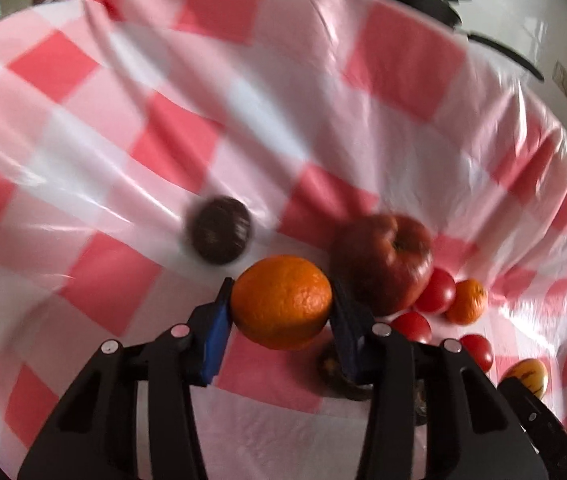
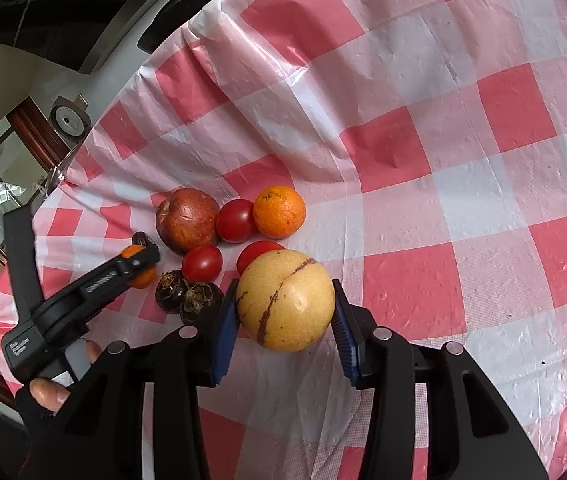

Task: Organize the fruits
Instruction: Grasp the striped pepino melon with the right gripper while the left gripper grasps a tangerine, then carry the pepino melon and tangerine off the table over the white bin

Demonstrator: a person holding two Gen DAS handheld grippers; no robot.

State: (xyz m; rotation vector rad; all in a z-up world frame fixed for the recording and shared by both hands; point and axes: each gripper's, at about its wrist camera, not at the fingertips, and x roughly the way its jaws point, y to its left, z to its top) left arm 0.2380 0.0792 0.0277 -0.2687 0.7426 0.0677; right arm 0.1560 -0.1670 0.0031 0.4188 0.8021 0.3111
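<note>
My left gripper (image 1: 281,292) is shut on a large orange (image 1: 283,304), with a blue pad pressed against each side. In the right wrist view the left gripper (image 2: 139,260) hides most of that orange (image 2: 143,278). My right gripper (image 2: 285,308) is shut on a round yellow fruit with brown streaks (image 2: 285,300), held just above the cloth. The yellow fruit (image 1: 529,374) also shows at the lower right of the left wrist view. Between the two grippers lie a red apple (image 2: 187,220), a small orange (image 2: 279,212) and three tomatoes (image 2: 236,220).
Two dark knobbly fruits (image 2: 185,292) lie close to my right gripper's left finger, and another (image 1: 221,230) sits blurred beyond the left gripper. A red and white checked cloth (image 2: 443,160) covers the table. A gloved hand (image 2: 47,396) holds the left gripper.
</note>
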